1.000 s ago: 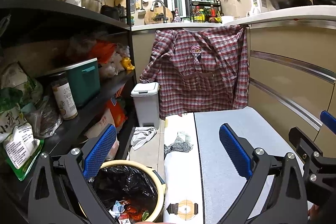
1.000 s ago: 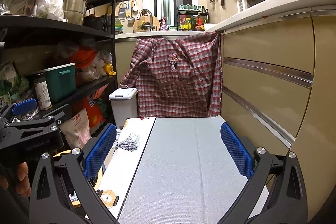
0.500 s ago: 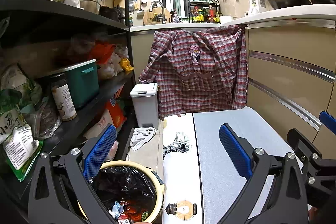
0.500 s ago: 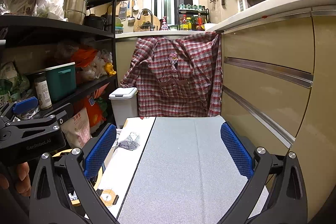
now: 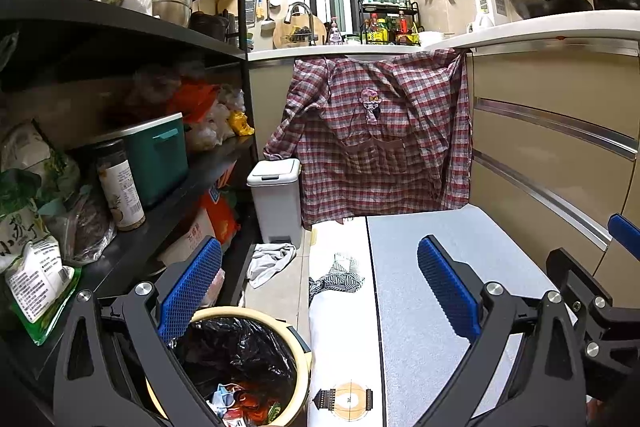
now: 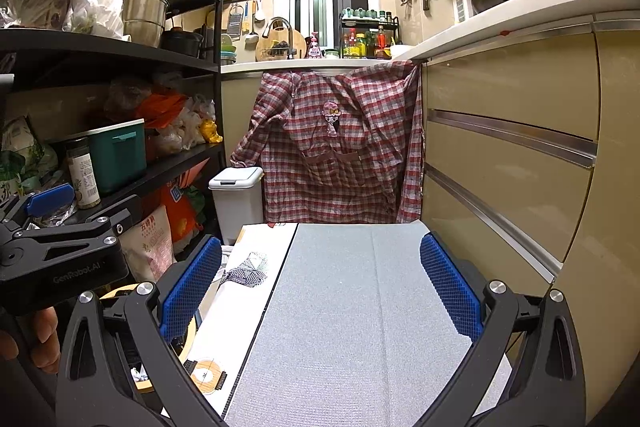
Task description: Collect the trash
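Observation:
A round trash bin [image 5: 298, 343] with a cream rim and black liner stands on the floor at the lower left of the left wrist view, with crumpled trash [image 5: 240, 401] in its bottom. My left gripper [image 5: 318, 285] is open and empty, its left finger above the bin's rim. My right gripper [image 6: 320, 289] is open and empty above a grey foam-topped surface [image 6: 352, 307]. The bin's rim [image 6: 120, 291] peeks out at the lower left of the right wrist view. No loose trash shows on the grey surface.
A white printed board [image 5: 340, 307] lies beside the grey surface. A black shelf rack [image 5: 120, 39] full of food bags and a green box stands left. A small white pedal bin [image 5: 276, 199], a rag [image 5: 270, 261] on the floor, a hanging plaid shirt [image 5: 376, 139], and beige cabinets [image 6: 512, 147] right.
Almost nothing has changed; both grippers stay open and hold nearly still, with only a slight drift of the left wrist view.

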Demonstrator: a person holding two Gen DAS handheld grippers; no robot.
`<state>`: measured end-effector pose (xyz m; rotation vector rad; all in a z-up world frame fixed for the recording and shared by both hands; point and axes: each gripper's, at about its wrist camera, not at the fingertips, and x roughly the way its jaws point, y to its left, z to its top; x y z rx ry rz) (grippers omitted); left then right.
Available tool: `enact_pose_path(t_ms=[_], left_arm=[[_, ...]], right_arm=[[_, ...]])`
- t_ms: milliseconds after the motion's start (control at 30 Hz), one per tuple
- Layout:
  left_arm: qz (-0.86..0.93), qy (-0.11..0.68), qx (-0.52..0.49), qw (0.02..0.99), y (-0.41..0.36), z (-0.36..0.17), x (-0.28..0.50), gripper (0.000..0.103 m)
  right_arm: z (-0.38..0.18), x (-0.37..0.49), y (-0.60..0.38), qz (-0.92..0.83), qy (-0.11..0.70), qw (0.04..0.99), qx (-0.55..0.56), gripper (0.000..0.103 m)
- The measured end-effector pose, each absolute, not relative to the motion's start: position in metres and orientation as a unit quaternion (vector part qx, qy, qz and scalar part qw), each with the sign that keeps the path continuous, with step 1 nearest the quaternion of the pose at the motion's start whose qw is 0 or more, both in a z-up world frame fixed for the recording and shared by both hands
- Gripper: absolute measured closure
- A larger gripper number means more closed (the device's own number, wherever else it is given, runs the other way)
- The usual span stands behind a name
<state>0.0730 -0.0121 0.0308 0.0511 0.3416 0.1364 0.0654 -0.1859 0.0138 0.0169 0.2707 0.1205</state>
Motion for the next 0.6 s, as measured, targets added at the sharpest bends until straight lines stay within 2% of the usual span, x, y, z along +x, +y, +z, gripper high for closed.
enact_pose_path(t_ms=[600], left_arm=[[0.073,0.178,0.021,0.981,-0.0158,0.0314,0.0762,0.008]], right_arm=[[0.0143,0.0641,-0.1844,0.061,0.134,0.989,0.009,0.005]])
